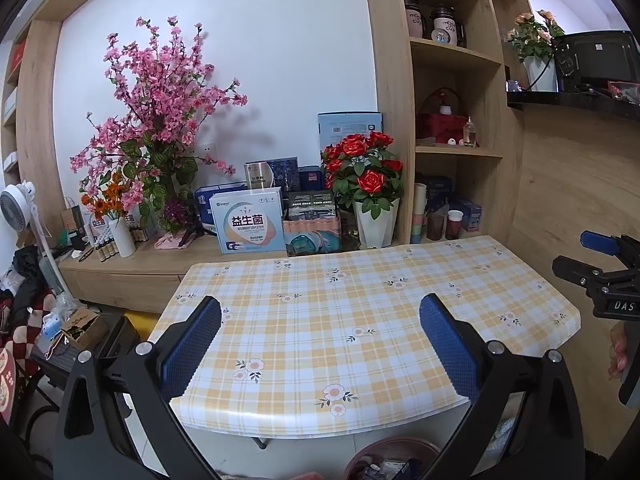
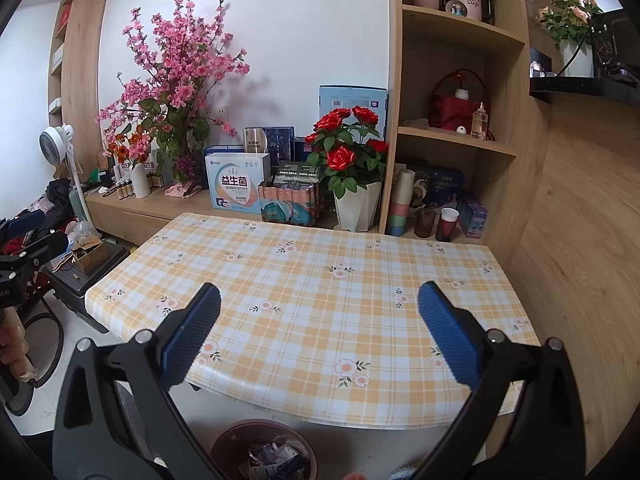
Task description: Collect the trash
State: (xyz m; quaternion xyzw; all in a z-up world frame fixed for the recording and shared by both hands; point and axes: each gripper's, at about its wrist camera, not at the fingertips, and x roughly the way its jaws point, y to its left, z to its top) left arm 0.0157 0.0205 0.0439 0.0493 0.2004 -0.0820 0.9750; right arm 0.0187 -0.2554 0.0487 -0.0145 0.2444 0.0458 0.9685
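Note:
A brown round trash bin (image 2: 264,450) stands on the floor below the table's near edge, with crumpled wrappers and paper inside; its rim also shows in the left wrist view (image 1: 394,456). The table (image 2: 320,280) has a yellow plaid flowered cloth with nothing on it. My left gripper (image 1: 320,320) is open and empty above the near part of the table. My right gripper (image 2: 319,312) is open and empty above the table's near edge. The right gripper also shows at the right edge of the left wrist view (image 1: 600,264); the left one shows at the left edge of the right wrist view (image 2: 28,236).
A low wooden shelf behind the table holds pink blossom branches (image 2: 180,72), a white pot of red roses (image 2: 352,160), boxes (image 2: 236,184) and cups (image 2: 446,224). A tall shelf unit (image 2: 456,80) rises at right. A white fan (image 2: 56,144), boxes and clutter stand at left.

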